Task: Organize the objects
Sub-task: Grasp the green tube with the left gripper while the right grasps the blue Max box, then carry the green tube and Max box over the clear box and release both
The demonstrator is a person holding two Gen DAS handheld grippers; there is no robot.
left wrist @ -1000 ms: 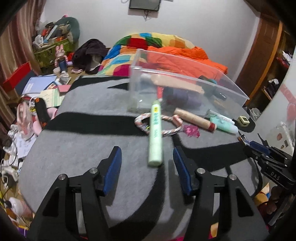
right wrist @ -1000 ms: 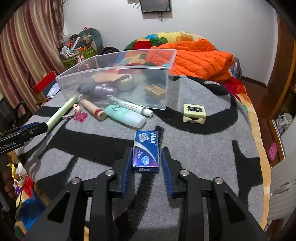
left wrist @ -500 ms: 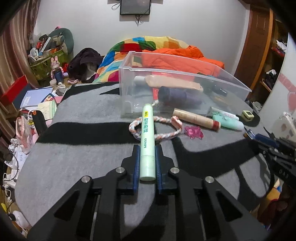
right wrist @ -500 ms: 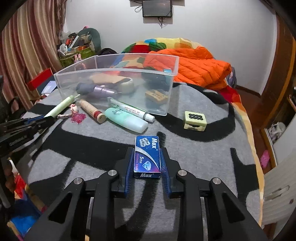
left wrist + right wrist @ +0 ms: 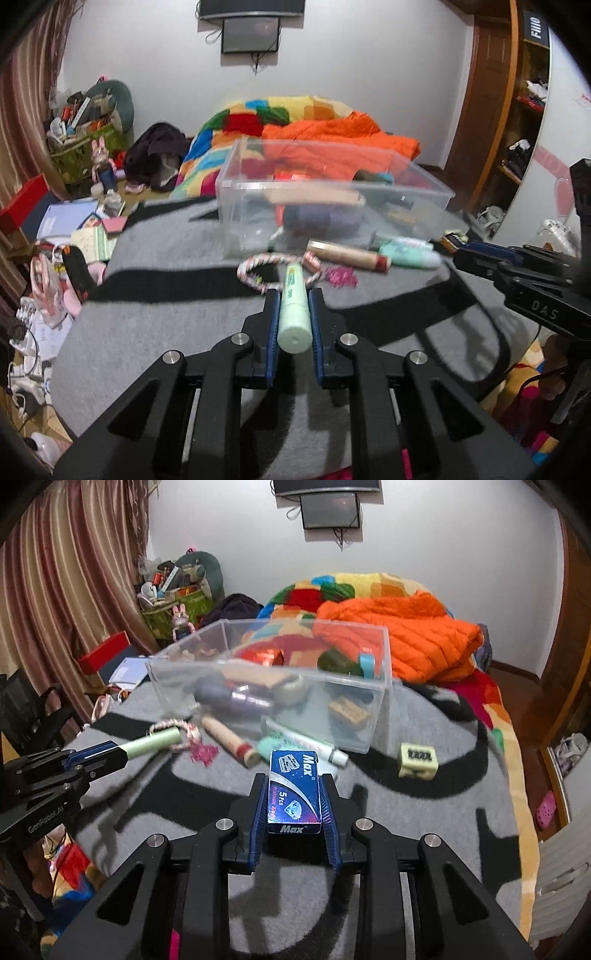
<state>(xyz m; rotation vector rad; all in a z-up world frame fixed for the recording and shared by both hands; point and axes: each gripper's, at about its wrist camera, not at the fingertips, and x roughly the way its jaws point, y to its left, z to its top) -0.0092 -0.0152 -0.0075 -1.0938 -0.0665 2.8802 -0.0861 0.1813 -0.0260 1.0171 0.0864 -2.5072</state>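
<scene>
Tools both loaded: my left tool is clamped on the green tube, my right tool on the blue box, each carried above the blanket just short of the bin. I judge this the carry step; next each load must clear the bin's near wall, then drop. The bin's right half looks roomiest. A wooden stick and rope lie just before that wall.

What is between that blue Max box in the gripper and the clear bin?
Low clutter only: a white tube and a mint bottle lie before the clear bin. The blue Max box, clamped in the right gripper, looks lifted.
</scene>
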